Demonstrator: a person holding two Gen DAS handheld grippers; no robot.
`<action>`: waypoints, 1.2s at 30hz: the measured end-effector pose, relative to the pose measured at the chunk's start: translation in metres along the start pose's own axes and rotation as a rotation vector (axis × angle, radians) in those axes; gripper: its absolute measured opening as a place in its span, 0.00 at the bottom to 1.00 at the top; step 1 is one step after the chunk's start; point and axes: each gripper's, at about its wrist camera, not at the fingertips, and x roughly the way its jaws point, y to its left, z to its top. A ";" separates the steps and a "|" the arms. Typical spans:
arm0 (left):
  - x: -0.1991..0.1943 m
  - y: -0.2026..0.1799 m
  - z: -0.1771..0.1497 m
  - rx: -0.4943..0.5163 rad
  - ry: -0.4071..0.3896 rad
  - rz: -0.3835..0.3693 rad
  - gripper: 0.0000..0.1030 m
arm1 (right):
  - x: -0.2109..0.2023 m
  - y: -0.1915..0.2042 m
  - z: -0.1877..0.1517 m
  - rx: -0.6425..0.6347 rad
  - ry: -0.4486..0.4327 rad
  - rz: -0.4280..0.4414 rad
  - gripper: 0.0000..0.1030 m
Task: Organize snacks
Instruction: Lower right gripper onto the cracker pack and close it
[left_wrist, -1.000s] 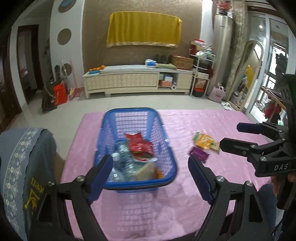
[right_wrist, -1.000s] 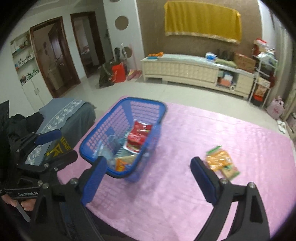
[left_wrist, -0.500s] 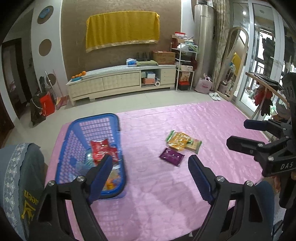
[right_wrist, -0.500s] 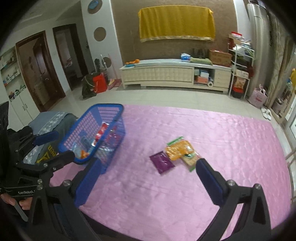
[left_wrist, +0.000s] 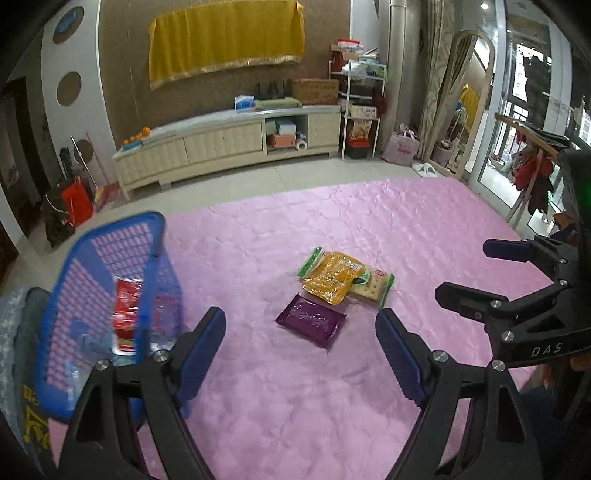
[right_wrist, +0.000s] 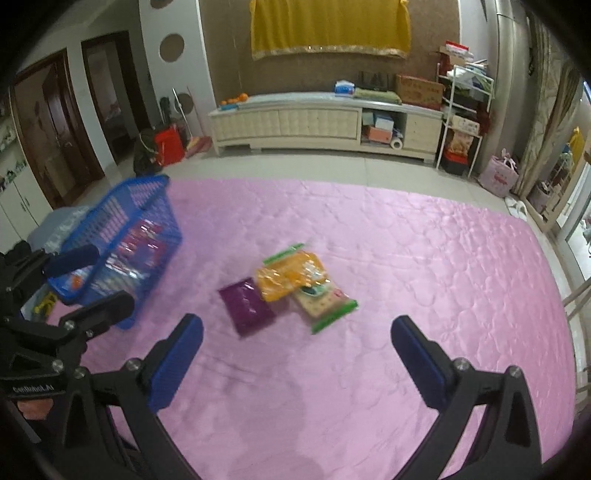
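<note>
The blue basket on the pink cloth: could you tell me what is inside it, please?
Inside the blue basket a red snack packet shows, with clear wrappers beside it. Lower items are blurred and screened by the mesh wall, so they cannot be identified.

A pink quilted cover (left_wrist: 369, 229) spreads across the whole surface, shiny and faintly creased. On its left side stands a blue plastic basket (left_wrist: 96, 266) with packets inside. Near the middle lie three snack packs close together: a purple packet (left_wrist: 310, 320) nearest, an orange packet (left_wrist: 332, 277) just beyond it, and a green-edged cracker pack (left_wrist: 373, 290) partly under the orange one, to its right. The right half of the cover is bare.
</note>
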 end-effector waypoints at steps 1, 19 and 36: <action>0.010 0.001 0.001 -0.003 0.012 -0.002 0.80 | 0.010 -0.004 0.000 -0.004 0.014 -0.007 1.00; 0.120 0.024 -0.001 0.008 0.130 -0.090 0.79 | 0.125 -0.018 0.013 -0.104 0.133 0.124 1.00; 0.141 0.001 -0.020 0.145 0.214 -0.121 0.79 | 0.150 -0.023 -0.009 -0.195 0.164 0.109 1.00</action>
